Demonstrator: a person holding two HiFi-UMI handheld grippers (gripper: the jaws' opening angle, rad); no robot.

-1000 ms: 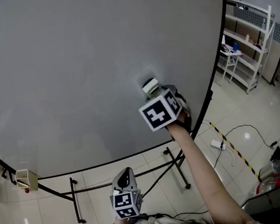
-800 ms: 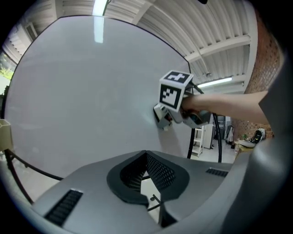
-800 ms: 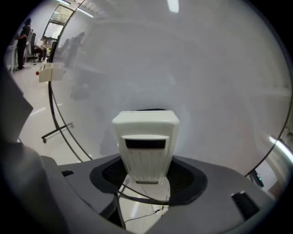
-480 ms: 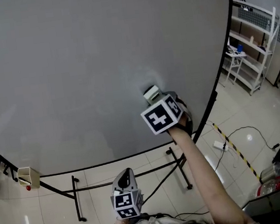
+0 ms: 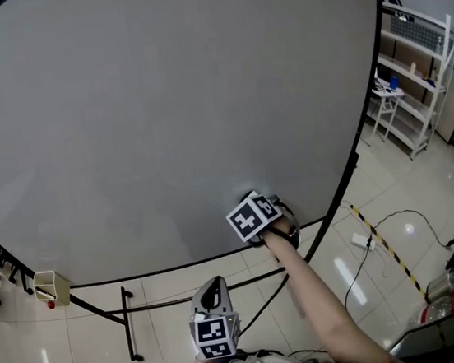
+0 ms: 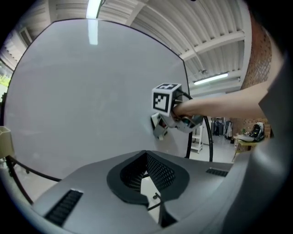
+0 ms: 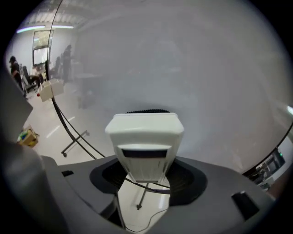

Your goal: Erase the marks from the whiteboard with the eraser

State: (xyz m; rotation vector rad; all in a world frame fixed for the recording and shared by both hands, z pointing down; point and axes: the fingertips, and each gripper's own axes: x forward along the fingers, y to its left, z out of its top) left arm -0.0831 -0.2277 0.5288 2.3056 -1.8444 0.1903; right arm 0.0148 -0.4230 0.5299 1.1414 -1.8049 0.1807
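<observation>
Whiteboard (image 5: pixel 159 102): 1. Eraser (image 7: pixel 145 141): 1, against whiteboard. Grippers: 2, left gripper (image 6: pixel 149 179) and right gripper (image 7: pixel 145 176). Small box (image 5: pixel 50 287): 1, below whiteboard. White shelf rack (image 5: pixel 423 80): 1, right of whiteboard.

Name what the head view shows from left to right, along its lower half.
Small beige box, left gripper, right gripper holding white plastic eraser, white power strip on floor, white metal shelving rack.

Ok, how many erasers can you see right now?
1: the eraser is clamped in the right hand-held gripper, near the whiteboard's bottom edge. No other shows, though one could lie out of view.
</observation>
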